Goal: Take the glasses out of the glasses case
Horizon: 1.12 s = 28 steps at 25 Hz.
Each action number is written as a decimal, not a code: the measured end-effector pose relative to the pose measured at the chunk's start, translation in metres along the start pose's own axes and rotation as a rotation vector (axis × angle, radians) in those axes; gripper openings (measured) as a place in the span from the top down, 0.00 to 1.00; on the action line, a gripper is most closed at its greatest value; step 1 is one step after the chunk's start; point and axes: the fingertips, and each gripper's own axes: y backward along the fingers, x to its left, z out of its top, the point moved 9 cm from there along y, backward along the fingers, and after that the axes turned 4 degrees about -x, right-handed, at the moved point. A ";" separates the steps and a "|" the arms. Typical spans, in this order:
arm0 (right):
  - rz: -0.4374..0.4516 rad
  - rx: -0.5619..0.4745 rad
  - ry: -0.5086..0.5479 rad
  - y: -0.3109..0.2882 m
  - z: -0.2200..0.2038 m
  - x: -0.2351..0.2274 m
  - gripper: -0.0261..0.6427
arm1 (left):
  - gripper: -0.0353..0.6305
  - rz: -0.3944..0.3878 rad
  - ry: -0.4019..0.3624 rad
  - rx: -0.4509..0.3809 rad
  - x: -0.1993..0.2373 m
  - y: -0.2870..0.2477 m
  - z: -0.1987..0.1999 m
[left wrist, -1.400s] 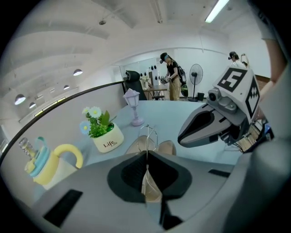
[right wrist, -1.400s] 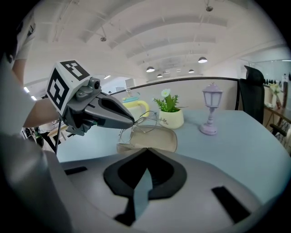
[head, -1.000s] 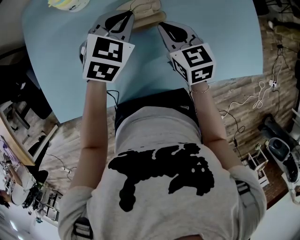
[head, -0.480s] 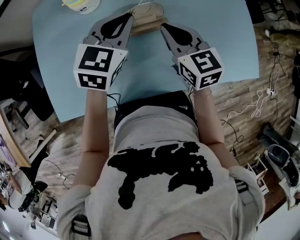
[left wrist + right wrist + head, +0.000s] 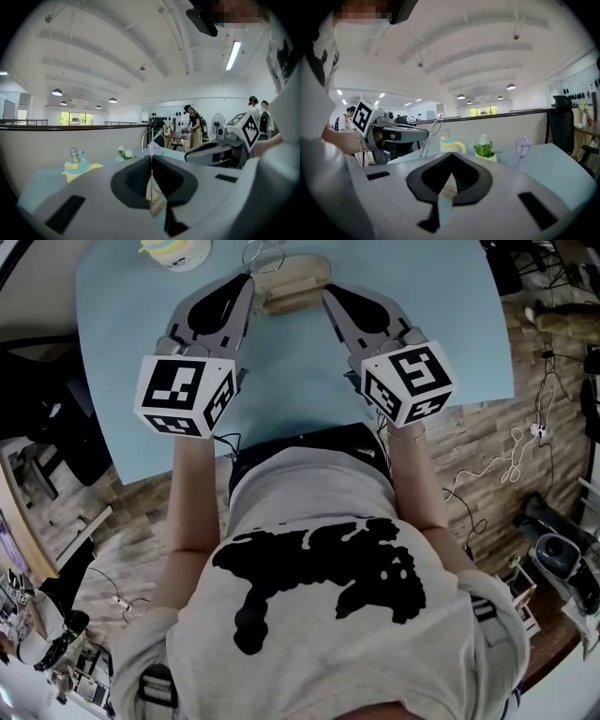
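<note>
Over the blue table (image 5: 450, 324), left fingers (image 5: 214, 310) clench glasses (image 5: 263, 255), right fingers (image 5: 361, 310) perhaps the case (image 5: 292, 282).

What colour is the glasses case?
Light tan, almost beige. The glasses case shows best in the head view, against the pale blue table.

1. Head cam: up high, looks steeply down on table (image 5: 291, 381); left gripper (image 5: 247, 282) & right gripper (image 5: 329, 292) close below.
2. Gripper cams: low, approx. level, along own jaws.
3. Both share yellow bottle (image 5: 76, 165), see each other.
</note>
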 end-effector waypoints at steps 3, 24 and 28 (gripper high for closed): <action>-0.001 -0.003 -0.002 0.003 0.001 0.004 0.95 | 0.91 0.006 0.009 -0.012 0.000 0.009 -0.006; 0.068 0.021 -0.079 0.005 -0.011 0.025 0.95 | 0.92 0.002 0.081 -0.032 -0.010 0.045 -0.036; 0.077 0.030 -0.082 0.004 -0.013 0.025 0.95 | 0.91 -0.008 0.084 -0.027 -0.012 0.044 -0.038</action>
